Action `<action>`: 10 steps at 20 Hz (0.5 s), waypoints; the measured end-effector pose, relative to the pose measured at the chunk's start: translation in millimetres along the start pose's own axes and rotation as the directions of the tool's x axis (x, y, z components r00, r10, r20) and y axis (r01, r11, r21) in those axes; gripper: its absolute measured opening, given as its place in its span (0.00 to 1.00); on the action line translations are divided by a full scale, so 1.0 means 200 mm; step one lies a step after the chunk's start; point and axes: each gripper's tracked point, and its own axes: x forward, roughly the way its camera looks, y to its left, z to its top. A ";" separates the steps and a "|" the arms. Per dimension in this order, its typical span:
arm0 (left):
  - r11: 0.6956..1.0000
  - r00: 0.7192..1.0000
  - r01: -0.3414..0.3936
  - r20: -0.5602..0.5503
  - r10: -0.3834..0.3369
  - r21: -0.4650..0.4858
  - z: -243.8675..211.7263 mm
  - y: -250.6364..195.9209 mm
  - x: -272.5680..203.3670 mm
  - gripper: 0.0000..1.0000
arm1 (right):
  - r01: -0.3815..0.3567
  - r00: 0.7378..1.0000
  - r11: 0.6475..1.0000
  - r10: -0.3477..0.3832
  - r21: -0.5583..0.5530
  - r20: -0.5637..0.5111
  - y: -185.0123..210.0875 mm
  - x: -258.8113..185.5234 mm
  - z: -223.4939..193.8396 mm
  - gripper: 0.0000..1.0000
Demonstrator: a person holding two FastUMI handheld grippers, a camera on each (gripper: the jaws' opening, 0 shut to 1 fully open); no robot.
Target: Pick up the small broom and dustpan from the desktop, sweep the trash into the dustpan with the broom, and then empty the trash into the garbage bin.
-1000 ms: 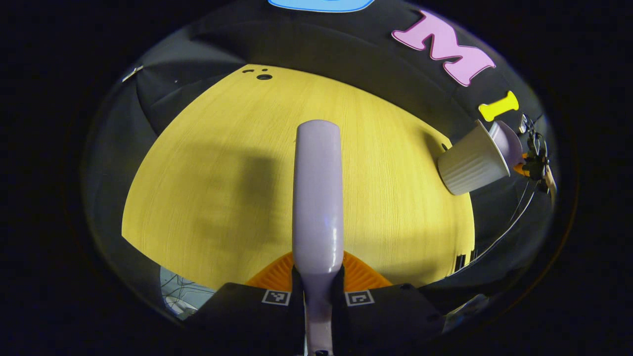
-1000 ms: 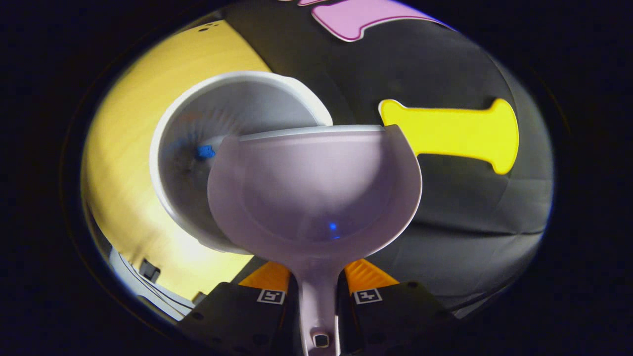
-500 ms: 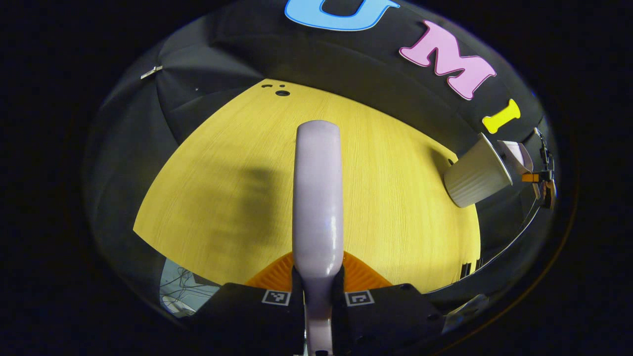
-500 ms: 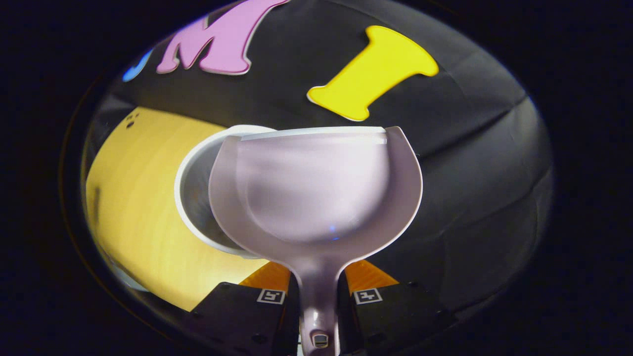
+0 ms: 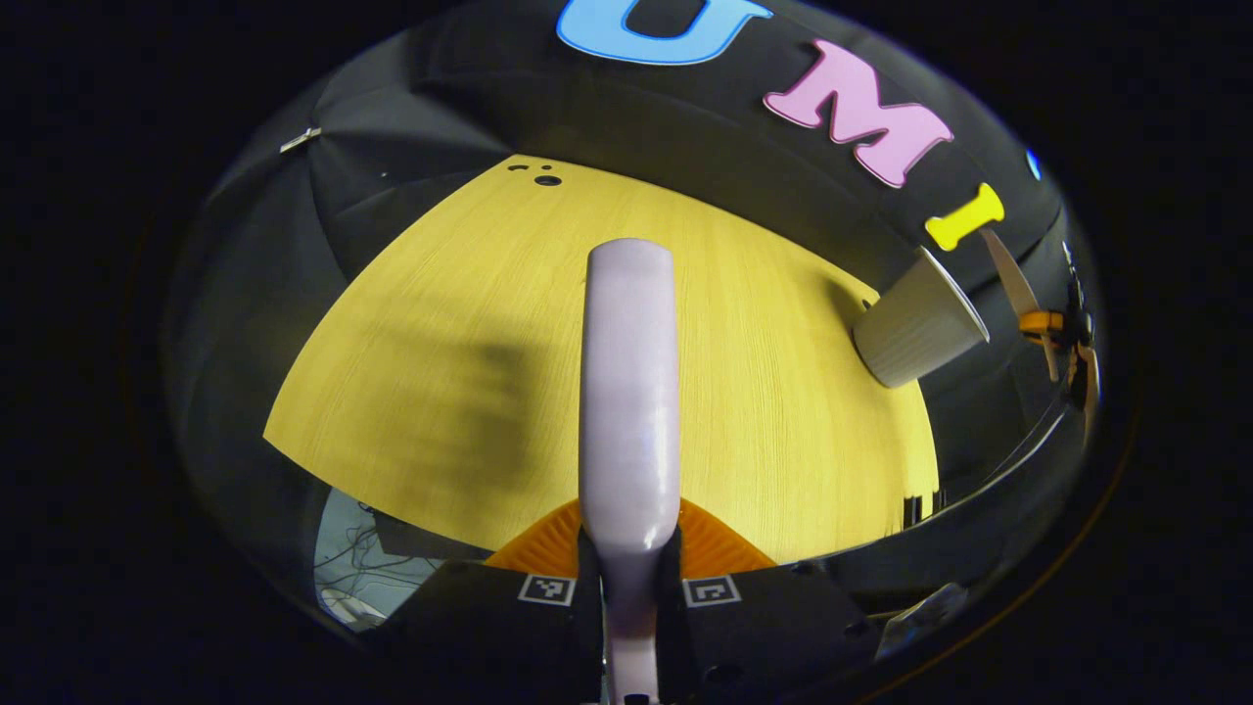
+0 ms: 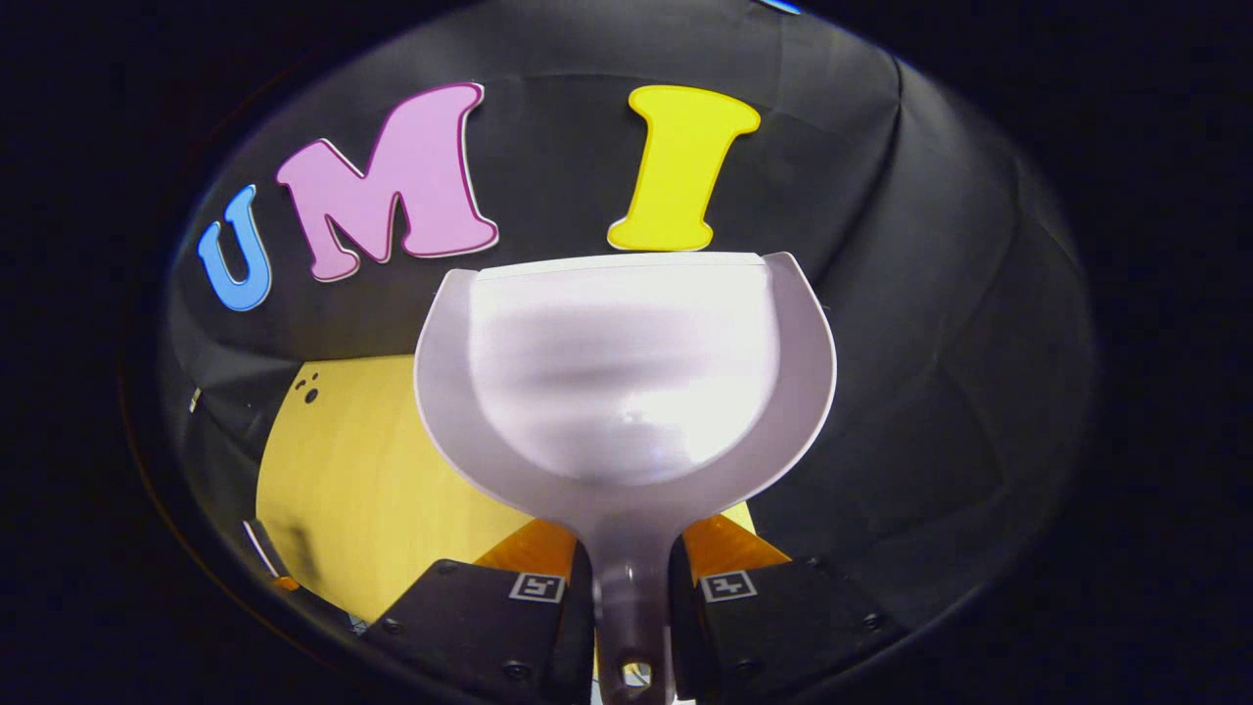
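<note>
while the left hand-held gripper (image 5: 627, 578) points out over the yellow worktop (image 5: 470, 323), its two fingers are closed against the pale lilac handle of the small broom (image 5: 628, 392), which runs straight up the middle of the left gripper view; the bristle end cannot be made out. the broom is held up off the worktop, with a blurred shadow lying on the wood to its left. at the far right of the worktop stands the white ribbed garbage bin (image 5: 915, 318), near the edge by the black cloth wall. just beyond the bin, in the same view, the dustpan shows edge-on as a thin pale blade, with the other hand-held gripper behind it, too small to read.

in the right gripper view the right hand-held gripper (image 6: 630, 587) is pinched on the stem of the pale lilac dustpan (image 6: 626, 392), both fingers pressing its sides. the pan faces the camera with its lip at the top, raised in front of the cloth wall, and its scoop looks bare. the worktop (image 6: 372, 470) lies below and to the left.
</note>
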 end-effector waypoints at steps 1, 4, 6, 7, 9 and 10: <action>1.000 1.000 0.000 -0.003 0.000 0.019 -0.01 0.00 -0.01 0.25 | -0.010 1.000 1.000 0.010 0.000 0.015 0.01 0.00 -0.01 0.31; 0.998 1.000 0.007 0.005 -0.007 0.056 -0.02 0.00 0.00 0.26 | -0.066 0.997 0.998 0.066 -0.001 0.032 0.10 -0.02 -0.07 0.35; 0.997 1.000 0.018 0.010 -0.019 0.074 -0.03 -0.02 0.02 0.26 | -0.101 0.994 0.995 0.101 0.010 0.032 0.20 -0.05 -0.11 0.35; 0.996 1.000 0.020 0.011 -0.021 0.085 -0.03 -0.02 0.03 0.26 | -0.127 0.992 0.991 0.126 0.029 0.027 0.25 -0.06 -0.14 0.35; 0.994 1.000 0.021 0.008 -0.022 0.105 -0.04 -0.02 0.05 0.26 | -0.179 0.984 0.982 0.180 0.057 -0.002 0.35 -0.09 -0.23 0.31; 0.994 1.000 0.022 0.004 -0.023 0.110 -0.05 -0.02 0.07 0.26 | -0.198 0.980 0.978 0.200 0.060 -0.019 0.39 -0.10 -0.27 0.31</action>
